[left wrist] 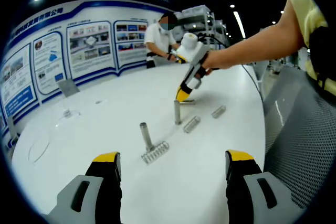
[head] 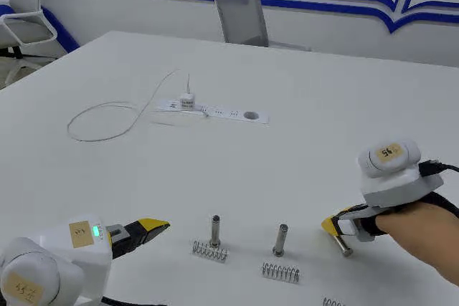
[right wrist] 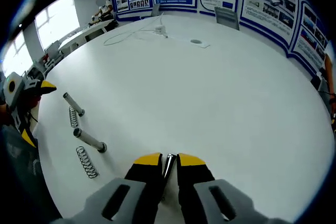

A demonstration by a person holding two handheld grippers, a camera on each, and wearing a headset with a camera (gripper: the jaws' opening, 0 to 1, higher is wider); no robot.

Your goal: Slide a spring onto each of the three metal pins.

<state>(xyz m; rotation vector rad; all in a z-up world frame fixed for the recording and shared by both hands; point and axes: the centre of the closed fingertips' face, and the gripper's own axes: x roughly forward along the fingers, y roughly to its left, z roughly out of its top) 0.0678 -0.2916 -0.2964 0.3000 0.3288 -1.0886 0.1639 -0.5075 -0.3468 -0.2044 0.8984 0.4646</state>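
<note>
At lower right the right gripper (head: pixel 331 226) grips the third pin (head: pixel 344 246) in closed jaws, the left gripper (head: pixel 155 226) at lower left stands open, and next, I judge, this pin must be stood upright before the springs (head: pixel 209 251) go on.

I see the left pin (head: pixel 215 230) and middle pin (head: pixel 280 239) upright on the table (head: pixel 323 141), with the left spring (head: pixel 209 251) and middle spring (head: pixel 280 272) lying just before them. My right gripper (head: pixel 331 226) pinches a third pin (head: pixel 343 246) aslant; my left gripper (head: pixel 154 227) sits at lower left.
</note>
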